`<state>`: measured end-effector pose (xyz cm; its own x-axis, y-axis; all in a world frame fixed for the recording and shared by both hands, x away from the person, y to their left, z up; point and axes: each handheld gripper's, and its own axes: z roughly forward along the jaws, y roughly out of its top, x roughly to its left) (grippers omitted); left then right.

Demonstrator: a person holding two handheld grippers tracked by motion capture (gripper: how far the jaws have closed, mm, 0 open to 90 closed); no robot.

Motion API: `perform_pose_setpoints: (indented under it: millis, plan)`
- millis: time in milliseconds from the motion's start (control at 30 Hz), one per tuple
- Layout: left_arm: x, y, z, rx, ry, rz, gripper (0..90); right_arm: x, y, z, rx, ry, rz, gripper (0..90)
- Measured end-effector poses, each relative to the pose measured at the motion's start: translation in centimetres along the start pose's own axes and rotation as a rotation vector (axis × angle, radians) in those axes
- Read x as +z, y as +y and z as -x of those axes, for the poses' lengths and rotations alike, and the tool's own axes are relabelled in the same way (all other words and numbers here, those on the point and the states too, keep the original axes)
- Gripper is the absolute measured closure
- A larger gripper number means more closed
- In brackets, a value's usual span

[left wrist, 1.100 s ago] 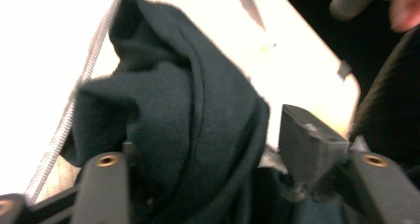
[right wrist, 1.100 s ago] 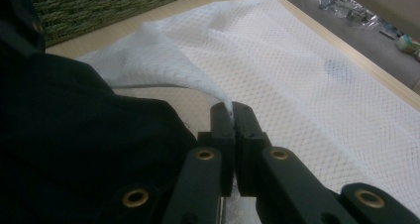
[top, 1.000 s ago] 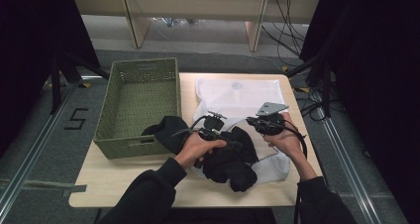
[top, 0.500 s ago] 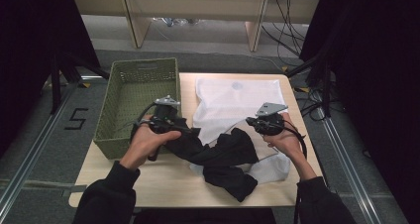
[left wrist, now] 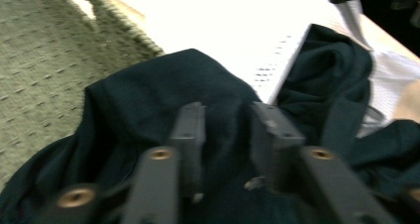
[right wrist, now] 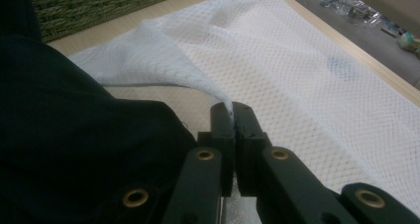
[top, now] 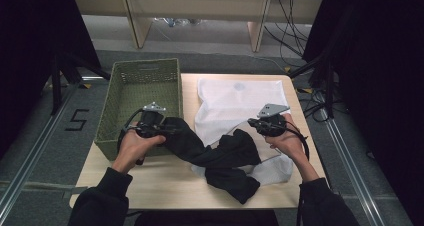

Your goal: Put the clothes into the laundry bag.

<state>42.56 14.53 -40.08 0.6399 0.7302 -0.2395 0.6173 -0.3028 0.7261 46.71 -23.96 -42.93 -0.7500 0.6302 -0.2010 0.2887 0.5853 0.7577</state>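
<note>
The left gripper (left wrist: 225, 130) pinches a fold of soft dark cloth (top: 215, 153) by the near right corner of the woven green basket (top: 137, 81); the right gripper (right wrist: 232, 120), jaws pressed together, nips the white mesh bag's (right wrist: 307, 80) edge. The cloth seems to be coming out of the bag toward the basket; next, probably, lift it over the rim and release.

The high view is dim at its edges, with even overhead light on the pale desk (top: 150, 181) and soft, short shadows. The left gripper view is motion-blurred, its white mesh (left wrist: 237, 21) blown out by glare. The right gripper view is sharper, though the dark cloth (right wrist: 74, 149) loses detail.
</note>
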Motion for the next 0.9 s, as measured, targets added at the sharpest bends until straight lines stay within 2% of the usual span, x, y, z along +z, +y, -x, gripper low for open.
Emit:
perform_pose_setpoints:
  millis: [100,167,200,233,267,333,367,400,467,500,533,567,633,700,733,833,867,900]
  plan:
    - [0.1,0.0,-0.1,0.011,-0.011,-0.007,77.9,0.0,0.0,0.1,-0.013,0.004,0.004,89.9]
    - [0.1,0.0,-0.2,-0.008,-0.017,-0.003,79.4,0.0,0.0,0.0,0.012,0.012,-0.007,89.8]
    - [0.0,0.1,-0.2,-0.01,-0.021,0.01,80.4,0.0,0.0,0.0,0.006,0.012,-0.006,89.9]
    - [-0.1,0.1,-0.2,-0.015,-0.028,0.039,85.1,0.0,0.0,0.0,-0.003,0.001,0.002,89.8]
    - [-0.4,0.2,-0.2,-0.005,-0.03,0.036,87.3,0.0,0.0,0.0,-0.003,0.002,0.002,89.9]
    - [-0.6,0.3,0.0,0.018,-0.026,0.023,87.9,0.0,0.0,0.0,-0.001,0.013,-0.002,89.8]
    - [-0.5,0.3,0.2,0.017,-0.03,0.037,88.0,0.0,0.0,0.1,-0.008,0.004,0.002,89.9]
    - [-0.7,0.3,0.2,0.038,-0.03,0.019,88.1,0.0,0.0,0.1,-0.005,0.001,0.001,89.8]
    - [-0.8,0.6,0.5,0.031,-0.017,0.052,88.2,0.0,0.0,0.0,-0.003,0.002,0.002,89.9]
    - [-0.9,0.8,0.8,0.028,-0.03,0.066,88.3,0.0,0.0,0.1,-0.01,0.003,0.003,89.9]
    - [-1.1,1.0,1.2,0.033,-0.042,0.084,88.3,0.0,0.0,0.1,-0.009,0.003,0.003,89.9]
    - [-1.4,1.2,1.8,0.048,-0.036,0.103,88.3,0.0,0.0,0.1,-0.008,0.003,0.003,89.9]
    - [-1.7,1.9,3.3,0.102,-0.038,0.127,88.3,0.0,0.0,0.1,-0.009,0.001,0.005,89.9]
    - [-1.8,2.5,5.1,0.128,-0.084,0.148,88.4,-0.1,0.0,0.2,-0.014,-0.011,0.003,89.9]
    - [-1.7,2.9,6.2,0.157,-0.093,0.155,88.4,0.0,0.0,0.1,-0.008,0.002,0.002,89.9]
    - [-0.8,3.9,9.7,0.242,-0.129,0.154,88.4,-0.1,0.0,0.1,-0.007,0.002,0.001,89.9]
    - [-0.5,4.1,10.4,0.262,-0.149,0.155,88.8,-0.1,0.0,0.1,-0.007,0.003,0.002,89.9]
    - [0.0,4.4,11.2,0.27,-0.189,0.15,89.5,-0.1,0.0,0.1,-0.006,0.004,0.002,89.9]
